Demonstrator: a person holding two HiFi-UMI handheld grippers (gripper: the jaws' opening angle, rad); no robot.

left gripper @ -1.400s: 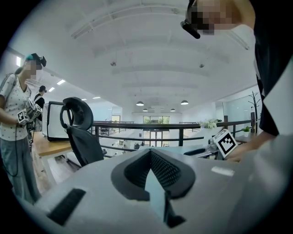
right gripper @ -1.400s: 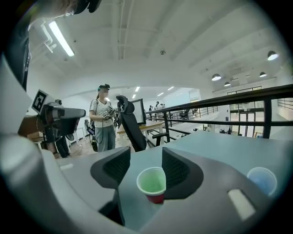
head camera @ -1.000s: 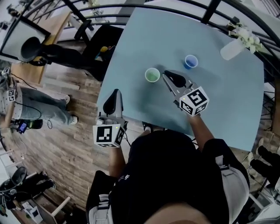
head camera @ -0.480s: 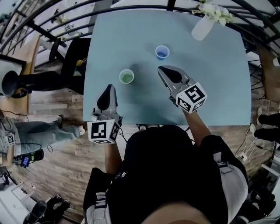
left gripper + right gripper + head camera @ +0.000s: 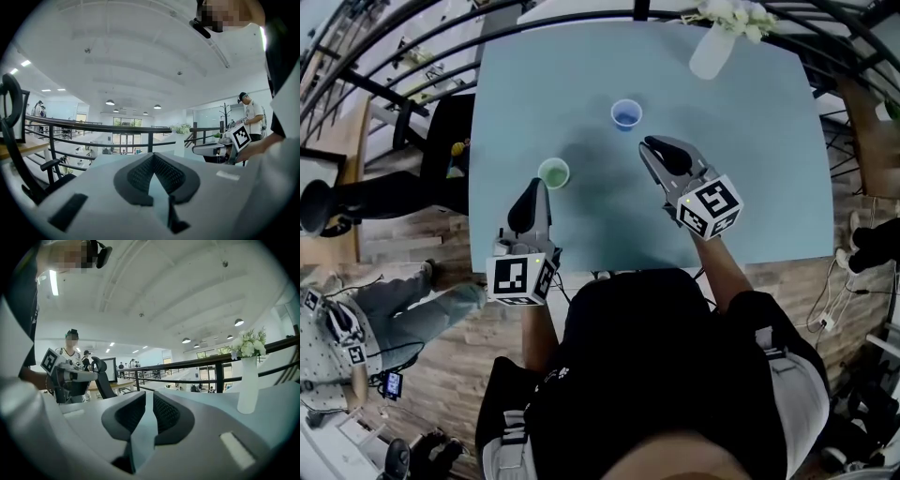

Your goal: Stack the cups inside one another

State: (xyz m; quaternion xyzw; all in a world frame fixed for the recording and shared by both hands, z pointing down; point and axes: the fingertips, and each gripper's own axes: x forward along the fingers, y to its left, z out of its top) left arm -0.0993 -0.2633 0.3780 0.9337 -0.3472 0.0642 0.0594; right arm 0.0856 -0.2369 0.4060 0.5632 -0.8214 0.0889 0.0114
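A green cup point(image 5: 553, 173) and a blue cup point(image 5: 626, 113) stand upright and apart on the light blue table point(image 5: 750, 169). My left gripper point(image 5: 538, 187) points up the table, its tip just left of and below the green cup. In the left gripper view that gripper point(image 5: 153, 157) has its pads meeting at the tip, with nothing held. My right gripper point(image 5: 648, 142) lies below and right of the blue cup. Its jaws point(image 5: 149, 394) are opening, with a narrow gap and nothing between them. Neither gripper view shows a cup.
A white vase with white flowers point(image 5: 712, 47) stands at the table's far edge. A black chair point(image 5: 441, 122) sits off the table's left side, with a railing point(image 5: 356, 66) behind it. The table's near edge runs just ahead of the person's body.
The left gripper has closed in on the green cup. The right gripper, which was beside the green cup, now sits further right, nearer the blue cup. The head view has swung.
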